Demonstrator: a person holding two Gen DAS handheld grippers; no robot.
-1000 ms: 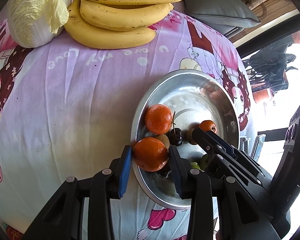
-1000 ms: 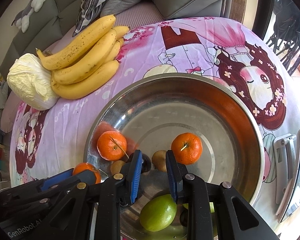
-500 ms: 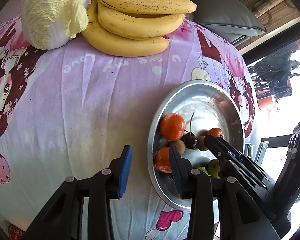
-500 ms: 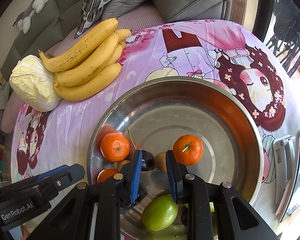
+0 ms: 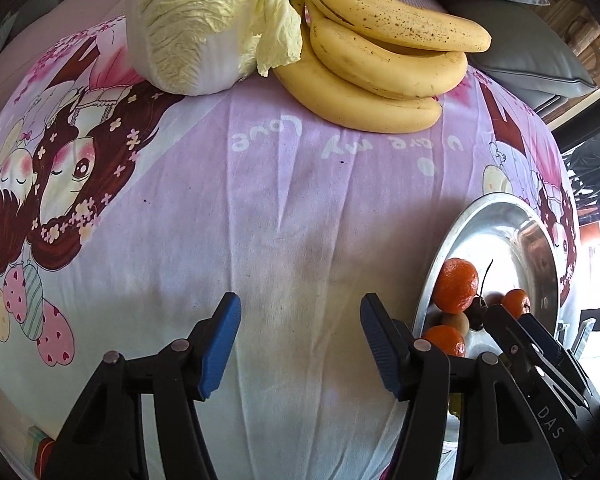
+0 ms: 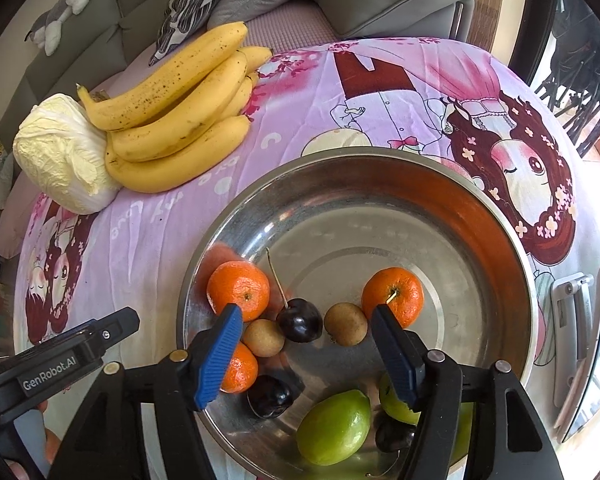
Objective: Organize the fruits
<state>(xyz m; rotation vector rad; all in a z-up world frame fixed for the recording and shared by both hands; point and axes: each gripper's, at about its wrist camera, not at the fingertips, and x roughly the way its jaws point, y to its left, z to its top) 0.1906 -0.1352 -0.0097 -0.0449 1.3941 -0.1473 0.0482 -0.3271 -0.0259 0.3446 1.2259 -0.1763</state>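
Both tongs stand apart and grip nothing. My left gripper [image 5: 300, 344] hangs over bare pink cartoon tablecloth [image 5: 260, 208], its blue pads [image 5: 220, 344] spread wide with only cloth between them. Ahead of it, at the far edge of the table, I see a bunch of bananas [image 5: 380, 64] touching a pale cabbage [image 5: 204, 20] on their left. Off to its right lies the steel bowl [image 5: 496, 220].

My right gripper [image 6: 306, 352] hovers over the near part of that bowl [image 6: 420, 184]. Between its spread fingers I see a dark cherry [image 6: 299, 325] with a long stem and a small brown fruit [image 6: 345, 324]; a second brown fruit [image 6: 263, 337] sits just inside the left pad. One mandarin [image 6: 239, 290] lies just beyond the left fingertip, another mandarin [image 6: 394, 296] just beyond the right fingertip, and a third mandarin [image 6: 242, 372] is partly hidden behind the left finger. Nearer the camera, below the pads, lie a second dark cherry [image 6: 269, 400] and a green fruit [image 6: 334, 426]; another green one [image 6: 392, 400] is half hidden behind the right finger. The left tool's body [image 6: 60, 360] shows at my lower left, outside the bowl.
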